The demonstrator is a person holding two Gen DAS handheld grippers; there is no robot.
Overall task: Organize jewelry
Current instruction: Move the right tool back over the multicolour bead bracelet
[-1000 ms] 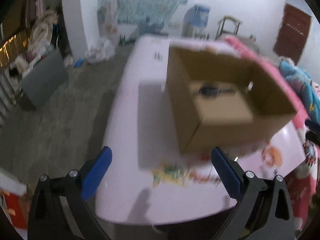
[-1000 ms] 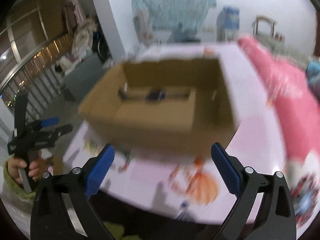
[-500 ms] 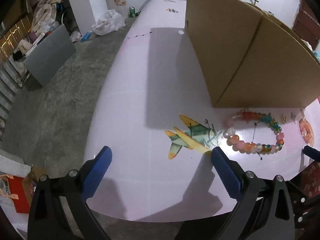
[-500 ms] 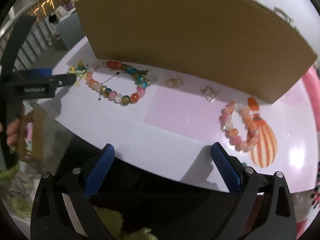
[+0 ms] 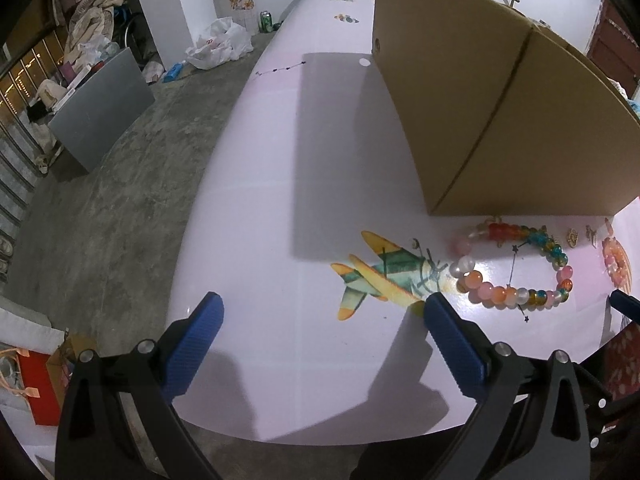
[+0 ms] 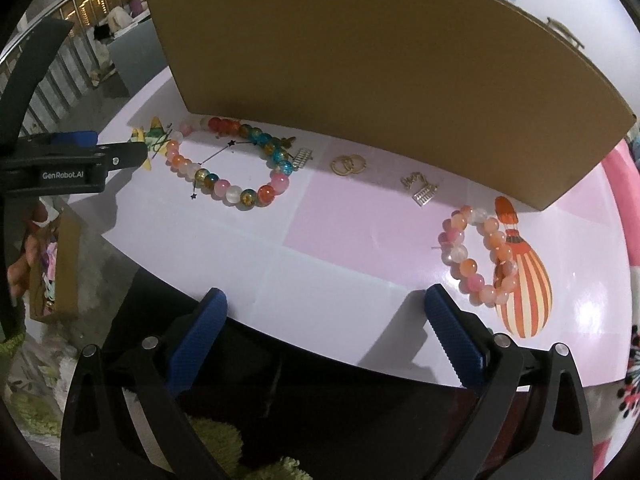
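On the pale tabletop [image 6: 328,236], along the near wall of a cardboard box [image 6: 360,64], jewelry lies in a row. Multicoloured bead bracelet [image 6: 228,168] at 10 o'clock; gold rings [image 6: 348,164] near centre; small gold charms [image 6: 420,188] just right of them; pink-orange bead bracelet [image 6: 476,256] at 3 o'clock, overlapping a balloon print [image 6: 520,280]. Right hand-held gripper [image 6: 326,324] spread wide, empty. Left hand-held gripper [image 5: 322,334] likewise wide, empty, near an airplane print [image 5: 384,276].

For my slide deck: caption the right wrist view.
Open right gripper faces two beaded bracelets, gold rings and charms before a cardboard box.
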